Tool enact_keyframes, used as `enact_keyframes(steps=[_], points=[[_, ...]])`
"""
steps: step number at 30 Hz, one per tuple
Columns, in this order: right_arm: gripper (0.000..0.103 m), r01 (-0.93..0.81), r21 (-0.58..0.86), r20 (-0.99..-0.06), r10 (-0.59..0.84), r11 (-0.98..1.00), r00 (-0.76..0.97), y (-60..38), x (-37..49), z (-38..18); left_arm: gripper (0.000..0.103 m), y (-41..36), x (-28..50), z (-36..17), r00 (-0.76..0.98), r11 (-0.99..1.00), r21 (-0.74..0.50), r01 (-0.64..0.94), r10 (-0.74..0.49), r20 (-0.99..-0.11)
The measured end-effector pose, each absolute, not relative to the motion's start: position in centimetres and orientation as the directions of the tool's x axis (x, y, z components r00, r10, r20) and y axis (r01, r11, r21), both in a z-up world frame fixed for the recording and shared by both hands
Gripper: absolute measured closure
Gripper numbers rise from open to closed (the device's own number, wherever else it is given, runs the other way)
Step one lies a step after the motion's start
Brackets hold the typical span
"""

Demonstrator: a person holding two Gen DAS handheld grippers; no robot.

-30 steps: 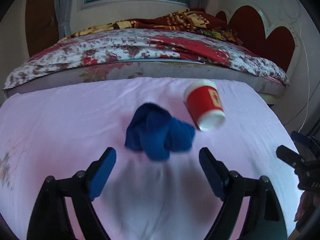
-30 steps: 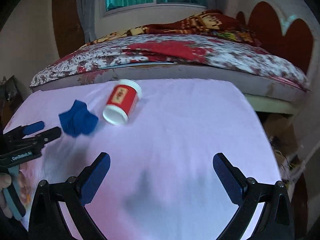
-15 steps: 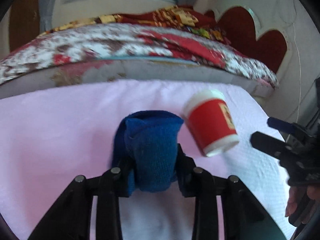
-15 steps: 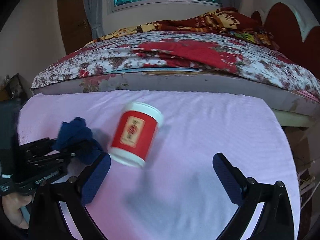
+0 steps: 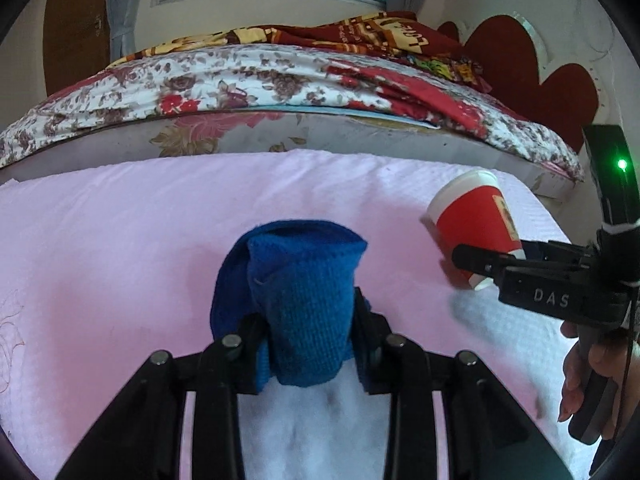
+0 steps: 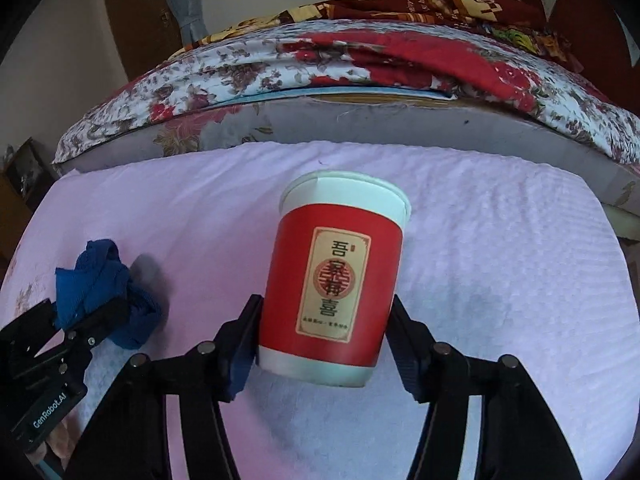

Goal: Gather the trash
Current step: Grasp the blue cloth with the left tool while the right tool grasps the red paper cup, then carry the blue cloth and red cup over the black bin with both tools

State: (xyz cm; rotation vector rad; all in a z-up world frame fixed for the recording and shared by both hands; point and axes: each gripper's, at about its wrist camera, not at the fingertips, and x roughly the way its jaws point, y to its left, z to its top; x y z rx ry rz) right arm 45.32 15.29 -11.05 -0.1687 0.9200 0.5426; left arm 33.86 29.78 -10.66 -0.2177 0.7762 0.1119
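Note:
My left gripper point(image 5: 308, 340) is shut on a crumpled blue cloth point(image 5: 298, 296), which fills the space between its fingers above the pink table cover point(image 5: 120, 240). My right gripper point(image 6: 324, 340) is shut on a red paper cup point(image 6: 336, 280) with a white rim and a cream label, gripped near its base. The cup also shows in the left wrist view point(image 5: 474, 224), held by the right gripper point(image 5: 480, 268). The cloth also shows in the right wrist view point(image 6: 100, 280), held in the left gripper point(image 6: 80, 320).
A bed with a floral quilt point(image 5: 248, 80) and a red blanket point(image 6: 400, 48) stands right behind the table. A red heart-shaped headboard point(image 5: 540, 64) is at the far right. A brown door point(image 6: 136, 12) and a window are behind.
My left gripper closed on the blue cloth and keeps hold of it. My right gripper moved left to the red cup and closed on it.

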Motion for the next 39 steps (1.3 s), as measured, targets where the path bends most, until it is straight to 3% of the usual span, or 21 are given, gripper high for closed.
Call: enact_keyframes(steps=[17,39], points=[[0.043,-0.494,0.031,-0.693,0.375,0.869,0.616,3.8,32.6,-4.6,0.069,21.3,25.4,-7.7,0.744,0.989,-0.117,-0.091,-0.010,-0.668],[0.043,-0.355,0.039,-0.622,0.301,0.934,0.722,-10.4,20.0,-0.4,0.069,8.5,19.1,-4.8,0.765,0.988,-0.107,0.114,-0.156,-0.625]])
